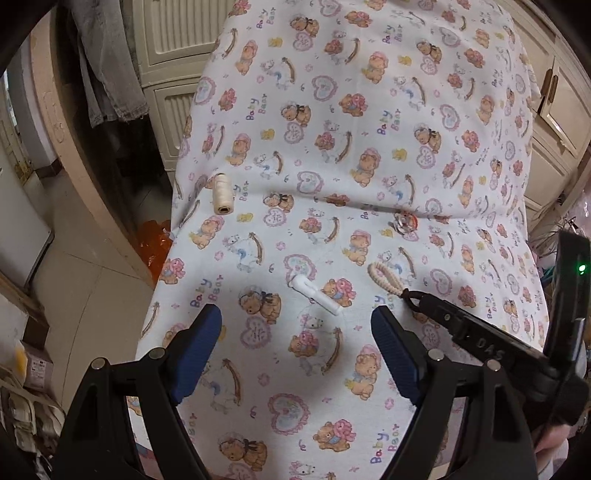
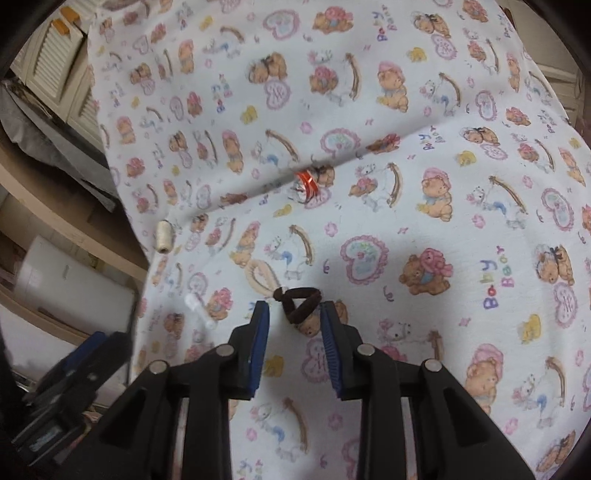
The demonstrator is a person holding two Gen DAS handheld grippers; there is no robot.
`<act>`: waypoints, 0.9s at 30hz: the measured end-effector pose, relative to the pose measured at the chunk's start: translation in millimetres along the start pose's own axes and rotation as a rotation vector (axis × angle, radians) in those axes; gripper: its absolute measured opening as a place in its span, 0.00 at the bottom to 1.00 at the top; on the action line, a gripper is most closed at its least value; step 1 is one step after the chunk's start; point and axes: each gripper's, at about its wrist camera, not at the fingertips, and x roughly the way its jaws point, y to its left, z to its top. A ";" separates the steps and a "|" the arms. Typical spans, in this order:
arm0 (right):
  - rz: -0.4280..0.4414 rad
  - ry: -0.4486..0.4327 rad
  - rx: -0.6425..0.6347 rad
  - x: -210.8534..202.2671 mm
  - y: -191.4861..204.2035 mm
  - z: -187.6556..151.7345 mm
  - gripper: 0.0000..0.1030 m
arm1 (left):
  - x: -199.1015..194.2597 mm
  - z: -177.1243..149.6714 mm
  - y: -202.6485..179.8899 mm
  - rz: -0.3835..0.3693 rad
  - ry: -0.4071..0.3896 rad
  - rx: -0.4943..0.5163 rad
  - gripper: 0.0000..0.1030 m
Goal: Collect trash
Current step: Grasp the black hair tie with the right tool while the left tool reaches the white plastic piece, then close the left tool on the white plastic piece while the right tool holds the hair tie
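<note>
Showing: two hand-held grippers over a table draped in a bear-print cloth [image 1: 332,110], with small scattered items lying on it.

Left gripper [image 1: 295,325]: fingers spread wide, blue pads facing each other, nothing between them; it hovers above the cloth at the near end of the table.

White plastic clip [image 1: 316,294]: lies flat on the cloth just ahead of the left gripper, roughly centred on the gap between its fingers and clear of both pads.

Right gripper [image 2: 295,314]: fingers partly closed, with a moderate gap; the pads flank the brown loop on either side, but whether either pad touches it cannot be told.

Brown hair tie [image 2: 299,301]: a dark fuzzy loop resting on the cloth at the right gripper's fingertips, its far part reaching just beyond them.

Beige hair tie [image 2: 263,275]: a pale elongated loop, joined to the brown one at a small knot, extending away to the left of the right gripper.

Thread spool [image 1: 222,193]: cream-coloured, lying on its side near the left edge of the table, well apart from both grippers.

Orange-and-clear wrapper [image 2: 307,181]: a small crumpled piece sitting in a fold of the cloth further up the table.

Background: cream louvred cabinet doors [image 1: 173,33] behind the table; tiled floor [image 1: 92,277] to the left.
</note>
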 end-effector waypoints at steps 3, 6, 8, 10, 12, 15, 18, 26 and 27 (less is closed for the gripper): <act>-0.023 -0.006 -0.006 7.4 -2.1 -1.0 0.22 | 2.1 0.2 5.0 0.007 0.005 -0.016 0.79; 0.006 -0.007 0.000 7.1 -5.8 -0.6 0.05 | 3.5 0.6 11.6 0.002 0.008 -0.039 0.79; 0.019 -0.021 -0.011 3.3 -5.8 -1.6 0.05 | 4.7 0.8 14.7 -0.002 0.014 -0.052 0.79; 0.001 -0.048 -0.069 -5.0 0.2 -4.9 0.05 | 5.4 0.9 16.3 -0.010 0.020 -0.062 0.79; -0.033 -0.080 -0.138 -14.4 8.3 -9.2 0.05 | 6.9 1.9 17.1 -0.024 0.028 -0.071 0.79; -0.078 -0.123 -0.245 -28.3 19.9 -18.0 0.05 | 12.6 8.0 17.0 -0.086 0.077 -0.096 0.79; -0.071 -0.125 -0.277 -39.4 20.9 -25.8 0.05 | 21.5 19.5 14.2 -0.144 0.121 -0.118 0.79; -0.105 -0.124 -0.334 -51.4 19.4 -41.6 0.05 | 71.5 22.0 4.8 -0.138 0.260 -0.189 0.56; -0.117 -0.127 -0.348 -50.7 21.2 -42.7 0.05 | 75.8 20.1 4.2 -0.144 0.275 -0.200 0.54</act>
